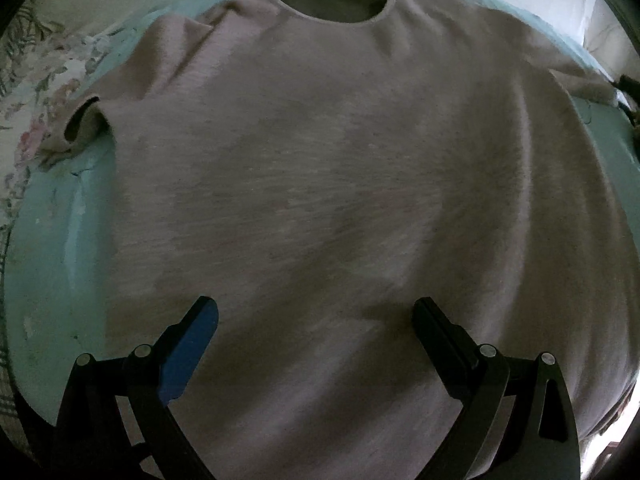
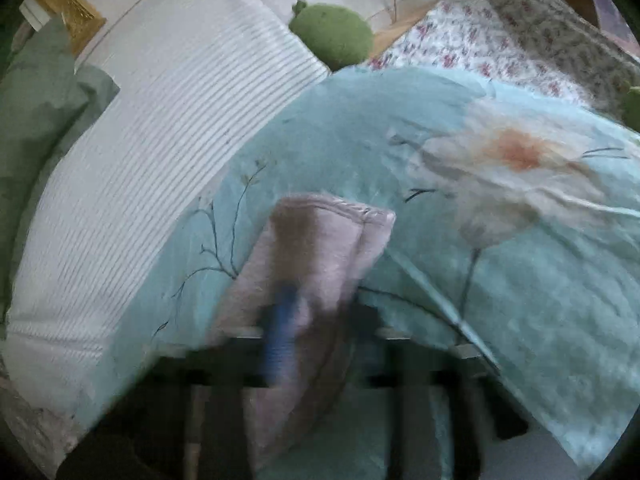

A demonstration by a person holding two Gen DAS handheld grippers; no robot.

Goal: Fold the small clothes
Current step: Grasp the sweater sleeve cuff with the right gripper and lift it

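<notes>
A pale pink short-sleeved top [image 1: 328, 184] lies spread flat on a teal bedspread [image 1: 52, 240], neckline at the far side, left sleeve opening at the left. My left gripper [image 1: 316, 312] hovers over its lower middle, jaws wide apart and empty. In the blurred right wrist view, my right gripper [image 2: 320, 308] is shut on the top's sleeve [image 2: 320, 240], which hangs folded between the fingers above the bedspread. The right gripper also shows at the far right edge of the left wrist view [image 1: 628, 92], at the top's right sleeve.
A white ribbed pillow [image 2: 160, 160] lies at the left and a green cushion [image 2: 36, 120] beyond it. A green plush toy [image 2: 332, 36] sits at the back. A floral quilt [image 2: 500, 40] lies at the back right. Floral fabric [image 1: 36, 92] borders the bedspread's left side.
</notes>
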